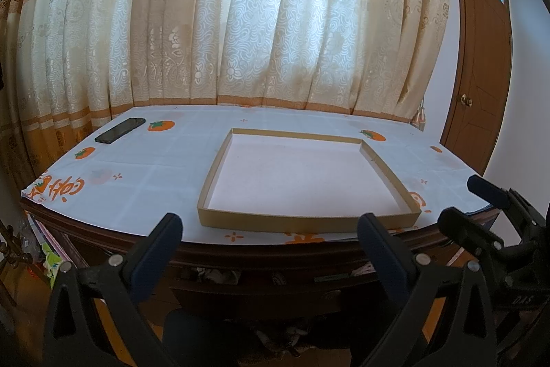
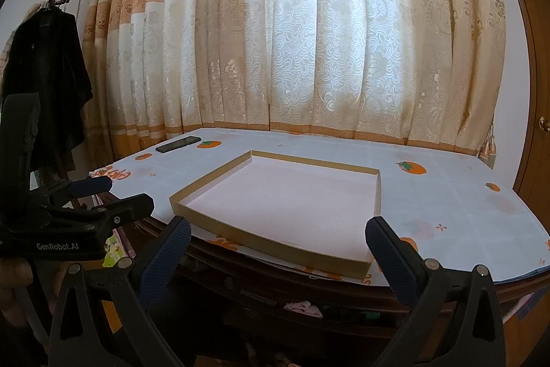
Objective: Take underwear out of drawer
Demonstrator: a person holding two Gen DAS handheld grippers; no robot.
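**Drawer contents mostly out of sight**

Under the table edge (image 2: 343, 289), your drawer (image 2: 309, 315) sits in shadow; only a pale pink scrap of cloth (image 2: 304, 306) shows, too dim to identify. In your left view the drawer's fabric (image 1: 216, 276) is a blur. The door (image 1: 481, 64) is cut off by the frame.

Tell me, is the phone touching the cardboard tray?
Apart. The left wrist view shows the phone lying near the table's far left corner, with a wide strip of bare tablecloth between it and the tray.
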